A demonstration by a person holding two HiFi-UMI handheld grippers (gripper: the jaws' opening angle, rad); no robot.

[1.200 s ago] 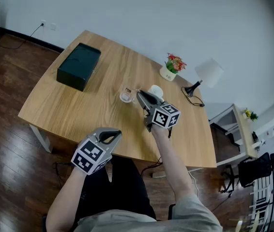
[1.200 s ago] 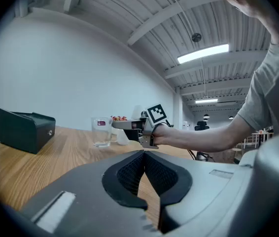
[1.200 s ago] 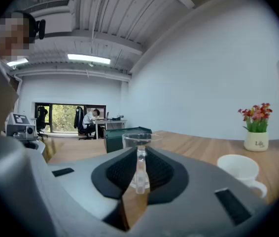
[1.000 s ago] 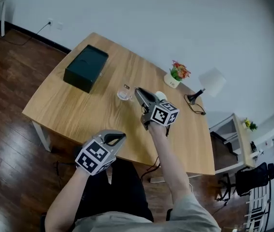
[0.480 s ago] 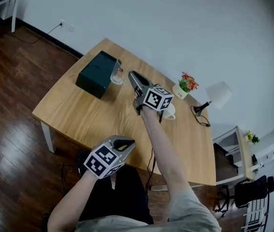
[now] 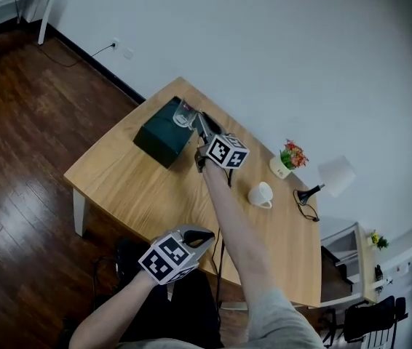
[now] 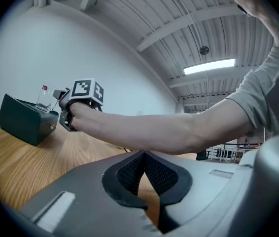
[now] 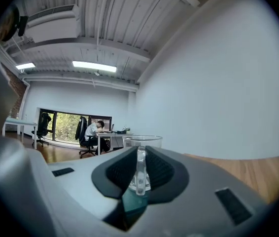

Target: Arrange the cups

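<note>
My right gripper (image 6: pixel 198 120) is shut on the handle of a clear glass cup (image 6: pixel 183 113) and holds it upright over the top of a dark green box (image 6: pixel 161 134) at the table's far left. In the right gripper view the handle (image 8: pixel 140 171) is pinched between the pads, with the cup's bowl (image 8: pixel 142 143) just beyond and the green box (image 8: pixel 131 207) showing below. A white cup (image 6: pixel 261 194) stands alone on the table to the right of my arm. My left gripper (image 6: pixel 204 235) hovers at the table's near edge, its jaws (image 7: pixel 143 155) shut with nothing between them.
A small potted flower (image 6: pixel 287 157) and a desk lamp (image 6: pixel 327 178) stand at the far right of the wooden table (image 6: pixel 129 187). A low side table (image 6: pixel 346 249) stands beyond the right end. Far off, a person sits at a desk (image 8: pixel 94 132).
My right gripper has carried the glass cup from the middle of the table, beside the white cup, leftward to above the dark green box. The left gripper has stayed put.
</note>
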